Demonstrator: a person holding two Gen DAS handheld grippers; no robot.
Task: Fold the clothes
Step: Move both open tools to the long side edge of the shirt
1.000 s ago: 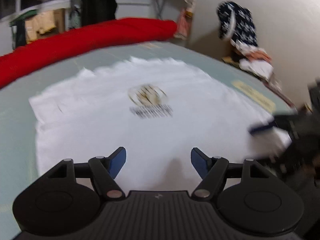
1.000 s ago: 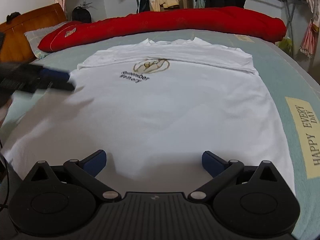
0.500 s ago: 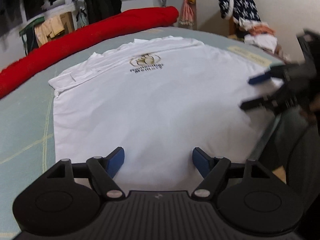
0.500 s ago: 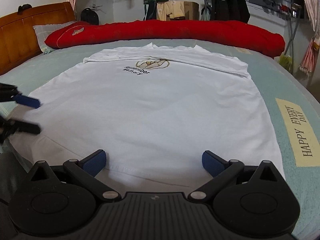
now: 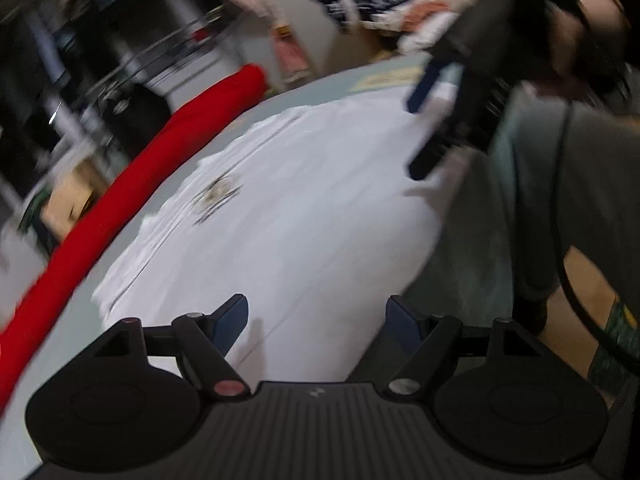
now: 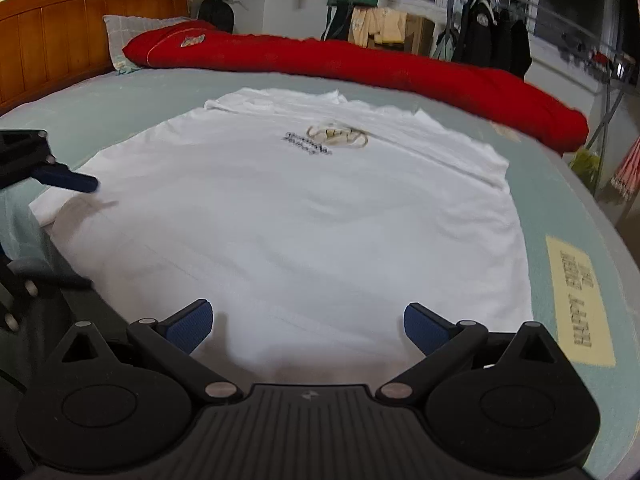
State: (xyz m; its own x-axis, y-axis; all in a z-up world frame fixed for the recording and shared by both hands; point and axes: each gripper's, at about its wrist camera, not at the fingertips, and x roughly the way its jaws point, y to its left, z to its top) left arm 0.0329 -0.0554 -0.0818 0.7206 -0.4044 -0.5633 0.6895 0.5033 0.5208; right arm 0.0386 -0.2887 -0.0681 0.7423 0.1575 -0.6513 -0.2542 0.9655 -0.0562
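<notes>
A pale green bed with a red bolster along its far edge carries a white T-shirt, spread flat mid-frame. Both the left gripper and right gripper hover at its near hem, jaws apart, empty.

Print on the white T-shirt and on the bed sheet's yellow label is too blurred to read.
</notes>
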